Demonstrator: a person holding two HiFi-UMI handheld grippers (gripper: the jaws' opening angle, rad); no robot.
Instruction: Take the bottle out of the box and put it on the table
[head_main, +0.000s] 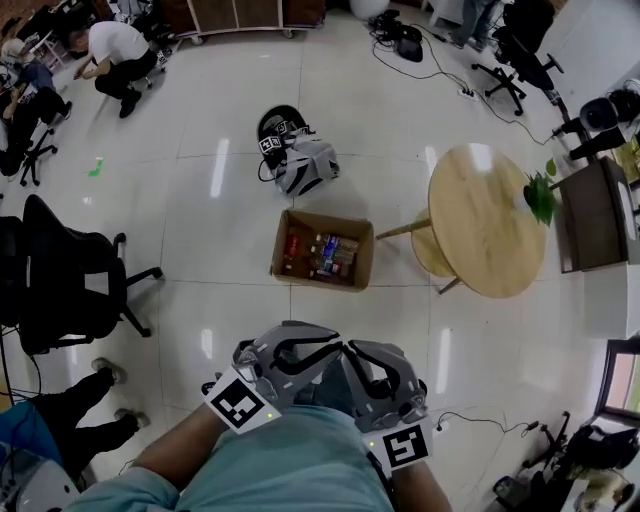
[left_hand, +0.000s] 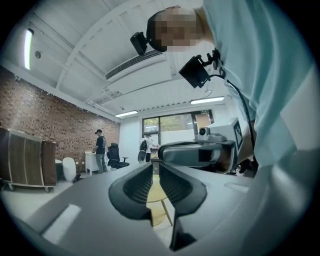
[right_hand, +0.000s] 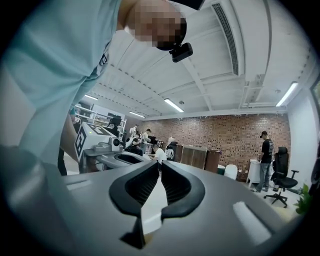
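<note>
Bottles (head_main: 318, 255) are lying packed in the open cardboard box (head_main: 330, 222) on the floor, too small for me to single one out. The box is sitting near the round wooden table (head_main: 490, 215), not touching it. I am holding both grippers side by side close in front of me, well apart from the box. My left gripper (left_hand: 156, 167) is showing a sliver of gap between its jaws, with nothing in it. My right gripper (right_hand: 160, 164) is pressing its jaws together, empty.
</note>
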